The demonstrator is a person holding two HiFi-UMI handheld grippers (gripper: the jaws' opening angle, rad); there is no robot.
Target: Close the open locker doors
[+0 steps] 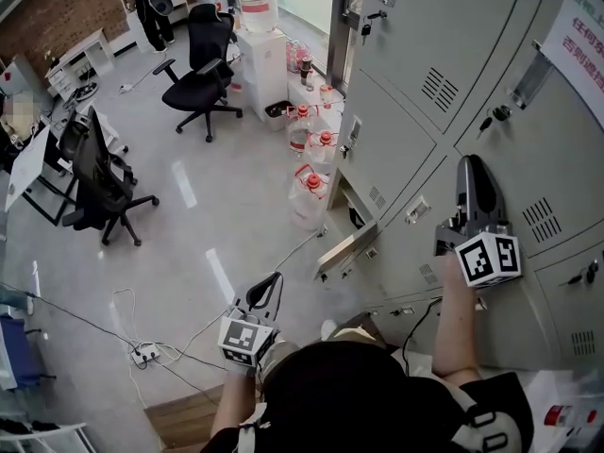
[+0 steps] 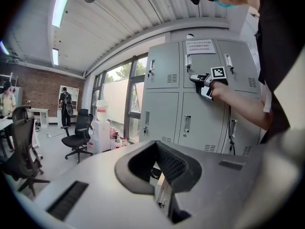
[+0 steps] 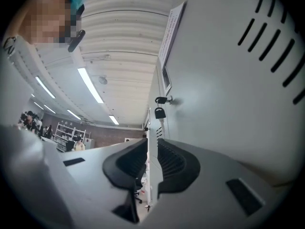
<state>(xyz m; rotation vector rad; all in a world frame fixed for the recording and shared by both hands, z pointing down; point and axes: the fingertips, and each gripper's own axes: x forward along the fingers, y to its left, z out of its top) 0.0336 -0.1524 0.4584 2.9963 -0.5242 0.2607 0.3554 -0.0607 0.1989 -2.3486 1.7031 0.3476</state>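
One low locker door (image 1: 347, 249) ajar, inside hidden

One locker door (image 1: 347, 249) hangs open; three red-capped water jugs (image 1: 310, 194) stand on the floor (image 1: 217, 215), with two black office chairs (image 1: 201, 72).

Floor (image 1: 217, 206): office chairs (image 1: 203, 74), water jugs (image 1: 310, 196), power strip (image 1: 144, 353).

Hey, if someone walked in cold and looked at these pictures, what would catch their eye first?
Probably the wall of grey lockers filling the right side of the head view, with the right tongs shut and held up against one door. Next comes the one low locker door hanging ajar near the floor, up and right of the left tongs in that view, and the red-capped water jugs lined along the lockers' foot.
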